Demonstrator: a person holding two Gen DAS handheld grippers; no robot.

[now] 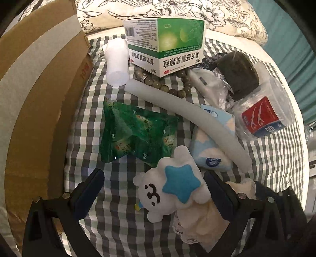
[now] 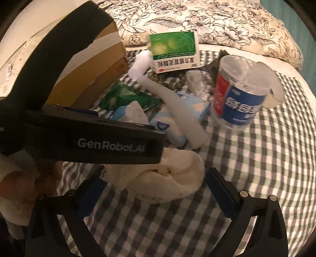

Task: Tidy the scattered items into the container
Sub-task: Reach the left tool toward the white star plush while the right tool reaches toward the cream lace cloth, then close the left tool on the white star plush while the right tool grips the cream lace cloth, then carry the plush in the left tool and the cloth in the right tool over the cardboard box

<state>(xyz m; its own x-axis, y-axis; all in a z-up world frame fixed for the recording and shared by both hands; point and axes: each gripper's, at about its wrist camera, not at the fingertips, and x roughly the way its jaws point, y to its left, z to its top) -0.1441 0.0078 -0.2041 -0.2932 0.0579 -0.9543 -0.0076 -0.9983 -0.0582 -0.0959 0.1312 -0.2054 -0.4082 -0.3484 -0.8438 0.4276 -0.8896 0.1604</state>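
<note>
Left wrist view: left gripper [image 1: 154, 192] pointed steeply down over checked bedsheet [image 1: 266, 158], jaws wide apart, white plush toy [image 1: 169, 189] with blue star lying between them, pads not pressing it. Cream fluffy cloth [image 1: 201, 219] just under and right of plush, touching right finger. Green foil sachet pack [image 1: 136, 134] flat on sheet just beyond plush. Long white foam tube [image 1: 185, 116] lying diagonally, resting across blue-and-white tissue packet [image 1: 209, 156]. Green-and-white medicine box [image 1: 165, 45] further back, sitting on string of brown-green beads [image 1: 167, 88]. White plastic cup [image 1: 116, 63] on its side left of medicine box. Clear floss-pick jar [image 1: 262, 114] with red-and-blue label tipped over at right, dark block [image 1: 241, 73] behind it, crinkled clear wrapper [image 1: 209, 83] beside beads. Cardboard box [image 1: 39, 89] along left edge, flap up, nothing visibly inside from this angle. Floral pillow [image 1: 177, 11] at back.

Right wrist view: right gripper [image 2: 156, 189] also angled down, jaws spread wide, cream cloth [image 2: 165, 178] lying between fingers, no squeeze visible. Left gripper body [image 2: 94, 136] crossing frame just left of cloth. Floss-pick jar [image 2: 237, 93] ahead right, foam tube [image 2: 177, 110] and tissue packet [image 2: 197, 108] ahead centre, medicine box [image 2: 171, 51] further back, cardboard box [image 2: 94, 79] at left. All scattered items on sheet, outside cardboard box.
</note>
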